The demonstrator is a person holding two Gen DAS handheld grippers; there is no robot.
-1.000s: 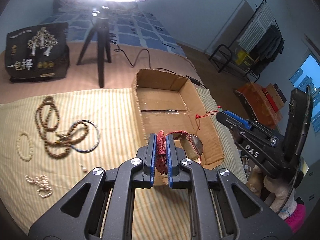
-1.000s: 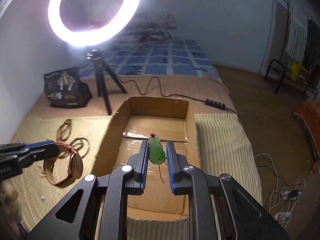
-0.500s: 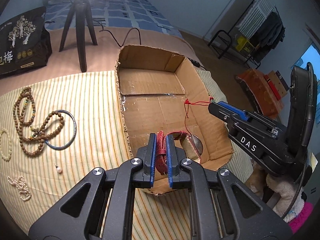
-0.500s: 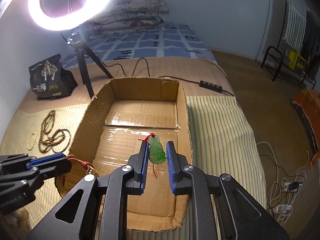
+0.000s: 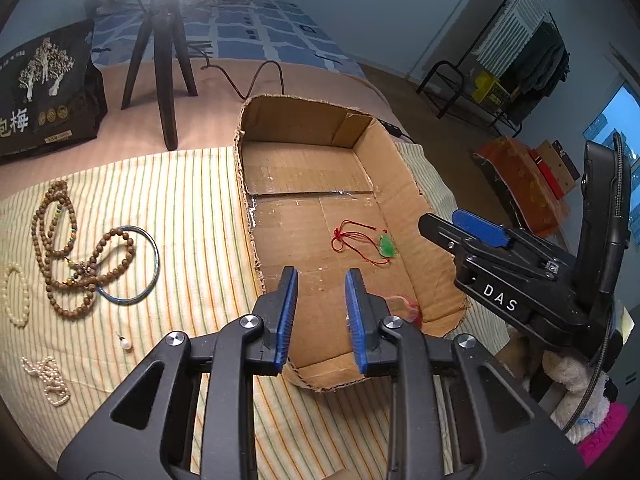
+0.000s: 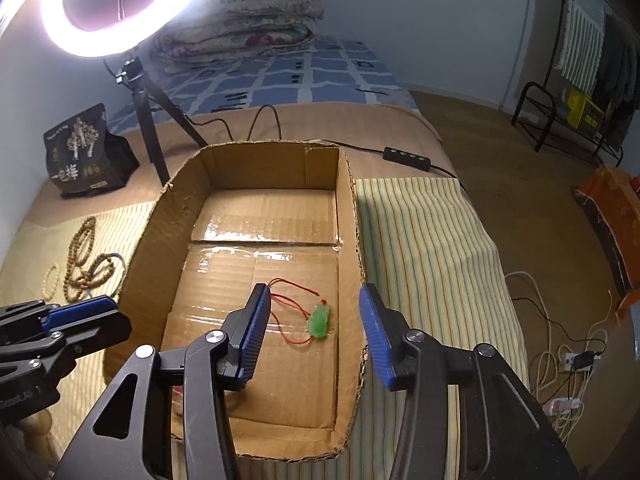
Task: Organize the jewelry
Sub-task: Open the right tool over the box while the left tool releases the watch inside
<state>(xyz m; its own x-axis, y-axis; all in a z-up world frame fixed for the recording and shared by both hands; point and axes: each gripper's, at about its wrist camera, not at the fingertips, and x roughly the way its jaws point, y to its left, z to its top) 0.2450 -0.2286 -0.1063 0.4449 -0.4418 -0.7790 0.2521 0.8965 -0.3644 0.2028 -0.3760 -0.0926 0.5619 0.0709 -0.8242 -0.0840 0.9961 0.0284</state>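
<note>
Light: I see a ring light (image 6: 108,4) glowing on its tripod (image 5: 160,64).
Walls: pale blue.
Floor: brown, with a clothes rack (image 5: 504,60).
Bed: folded quilts (image 6: 240,28) at its head.
Window: at my right (image 5: 616,128).

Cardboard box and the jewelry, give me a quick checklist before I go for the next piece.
1. Left gripper open, nothing held: ok.
2. Right gripper open, nothing held: ok.
3. Green pendant lies on the floor of the cardboard box: ok.
4. Watch in the box: cannot tell, mostly hidden behind the left finger.
5. Wooden bead necklace, blue bangle and pearl strand boxed: not ok, all on the striped cloth.
</note>
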